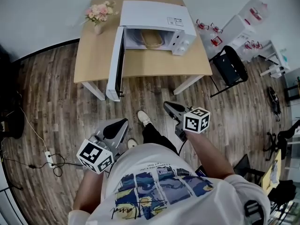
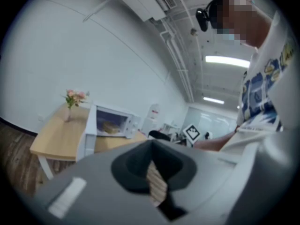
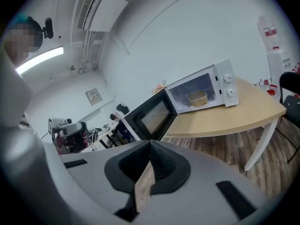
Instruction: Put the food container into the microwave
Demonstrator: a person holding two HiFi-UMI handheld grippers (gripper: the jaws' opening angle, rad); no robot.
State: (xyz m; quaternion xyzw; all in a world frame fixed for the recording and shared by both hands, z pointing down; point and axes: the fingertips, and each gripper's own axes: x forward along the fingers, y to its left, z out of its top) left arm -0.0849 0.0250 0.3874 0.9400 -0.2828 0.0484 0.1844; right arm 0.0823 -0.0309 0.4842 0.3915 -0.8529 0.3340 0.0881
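Observation:
The white microwave [image 1: 157, 18] stands on the wooden table [image 1: 93, 55] with its door [image 1: 116, 62] swung wide open to the left. A tan food container [image 1: 151, 39] sits inside the cavity; it also shows in the left gripper view as the container [image 2: 111, 127] and in the right gripper view as the container [image 3: 198, 97]. My left gripper [image 1: 121, 123] and right gripper [image 1: 168, 108] are held close to my body, well back from the table. Both are shut with nothing between the jaws, as the left gripper [image 2: 151, 144] and right gripper [image 3: 150, 144] views show.
A vase of pink flowers [image 1: 99, 15] stands at the table's back left corner. A black chair [image 1: 229, 67] is to the right of the table. A power strip with cables [image 1: 49, 158] lies on the wooden floor at the left. My shoe [image 1: 143, 117] is in front of the table.

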